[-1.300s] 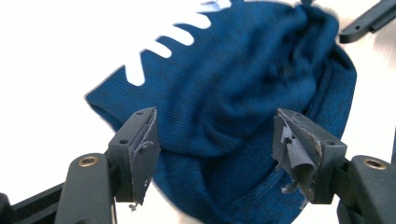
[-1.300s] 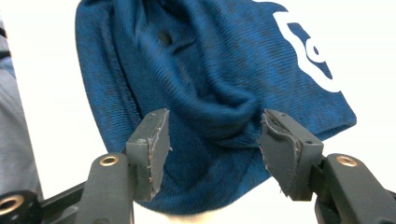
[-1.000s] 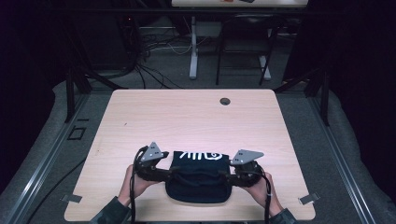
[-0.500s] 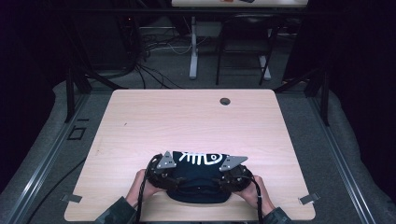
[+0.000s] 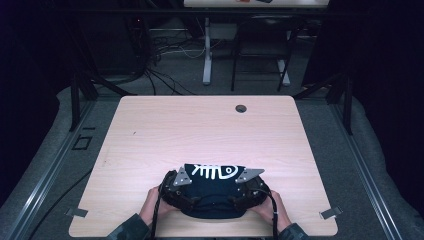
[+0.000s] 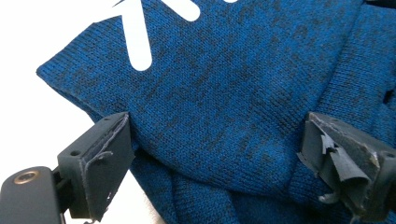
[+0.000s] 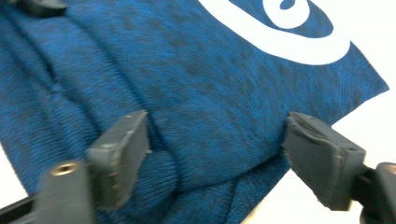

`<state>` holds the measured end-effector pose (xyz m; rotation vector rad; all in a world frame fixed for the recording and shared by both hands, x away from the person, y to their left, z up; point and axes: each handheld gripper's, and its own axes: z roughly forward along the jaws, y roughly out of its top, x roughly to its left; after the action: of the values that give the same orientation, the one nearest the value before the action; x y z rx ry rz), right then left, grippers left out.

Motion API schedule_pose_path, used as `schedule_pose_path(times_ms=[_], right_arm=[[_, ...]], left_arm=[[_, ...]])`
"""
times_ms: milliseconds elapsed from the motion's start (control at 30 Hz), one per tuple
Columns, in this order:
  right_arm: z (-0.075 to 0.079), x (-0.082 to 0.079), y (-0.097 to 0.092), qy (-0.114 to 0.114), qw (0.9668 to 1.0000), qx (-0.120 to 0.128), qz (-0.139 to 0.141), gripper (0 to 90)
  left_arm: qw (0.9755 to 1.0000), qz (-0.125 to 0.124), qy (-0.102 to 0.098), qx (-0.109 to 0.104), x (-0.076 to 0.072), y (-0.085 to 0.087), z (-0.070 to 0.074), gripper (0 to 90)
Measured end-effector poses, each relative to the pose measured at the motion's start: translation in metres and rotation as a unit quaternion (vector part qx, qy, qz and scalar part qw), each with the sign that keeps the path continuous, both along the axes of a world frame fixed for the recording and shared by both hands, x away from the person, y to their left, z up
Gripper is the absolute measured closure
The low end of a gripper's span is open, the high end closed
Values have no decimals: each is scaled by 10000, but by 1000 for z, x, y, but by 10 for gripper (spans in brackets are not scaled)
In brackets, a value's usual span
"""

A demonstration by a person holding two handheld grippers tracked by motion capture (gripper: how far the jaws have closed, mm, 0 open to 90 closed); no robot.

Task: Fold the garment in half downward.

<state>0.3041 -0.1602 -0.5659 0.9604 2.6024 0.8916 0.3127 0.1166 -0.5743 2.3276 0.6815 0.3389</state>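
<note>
Change: both grippers have come in toward each other and back toward the near edge of the tabletop since a second ago; the sweater between them has bunched into a shorter, thicker bundle, and its far flap with the white fishbone print now lies folded over the top.
Meaning: judged from that, a fold has just been laid and the garment is close to a compact packet; what looks left is to let go and flatten it.
Left hand: at the near edge, left of the bundle, wrapped round its tool.
Right hand: at the near edge, right of the bundle.
Left gripper: jaws spread wide, one at the fold's edge, the other resting on the knit; released, nothing pinched between them.
Right gripper: jaws likewise wide apart, straddling a thick roll of fabric; released, pressing or hovering, which I cannot tell.
Sweater: dark blue knit, at the middle of the near edge, folded, the layers stacked unevenly in both gripper views.
Print: white fishbone on the far side of the bundle, facing up.
Tabletop: pale wood, bare beyond the sweater.
Hole: round cable port near the far edge, right of centre, well apart from the work.
</note>
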Motion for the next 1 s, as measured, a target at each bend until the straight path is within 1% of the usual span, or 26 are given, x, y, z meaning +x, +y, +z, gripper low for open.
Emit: schedule_pose_path(times_ms=[33,67,100,200,233,267,367,433,500,533,600,767,900,1000], right_arm=[[-1,2,-1,44,10000,55,-1,175],[-2,3,-1,68,10000,57,-17,157],[-2,5,-1,97,9999,17,-32,154],[-2,8,2,78,9999,-88,-11,136],[-3,9,2,61,9999,-95,0,135],[-3,10,3,29,9999,-96,-54,134],[-2,15,3,13,9998,-146,-105,127],[-2,20,4,-40,9997,-166,-182,118],[-2,25,6,-133,9994,-257,-213,114],[-1,26,7,-202,9991,-301,-221,114],[-1,29,8,-215,9990,-315,-245,111],[-3,38,7,-102,9990,-279,-336,60],[-3,40,7,-76,9988,-323,-373,25],[-4,41,7,-102,9985,-316,-424,4]], left_arm=[[10000,0,0,0,0,0,0,78],[10000,26,-12,-16,0,0,-1,75],[10000,36,-8,-17,1,0,-2,70],[9999,95,26,-32,3,-1,-4,59],[9999,95,26,-32,3,-1,-4,58],[9999,154,17,-50,6,-1,-4,58],[9998,212,8,-59,11,-1,-4,58],[9996,261,27,-99,16,-1,-5,59],[9995,292,38,-116,21,0,-5,58],[9994,309,75,-125,24,0,-5,58],[9992,329,137,-181,28,1,-6,58],[9989,377,135,-224,33,2,-7,56],[9989,382,129,-235,33,2,-7,56],[9988,407,110,-244,32,2,-7,47]])
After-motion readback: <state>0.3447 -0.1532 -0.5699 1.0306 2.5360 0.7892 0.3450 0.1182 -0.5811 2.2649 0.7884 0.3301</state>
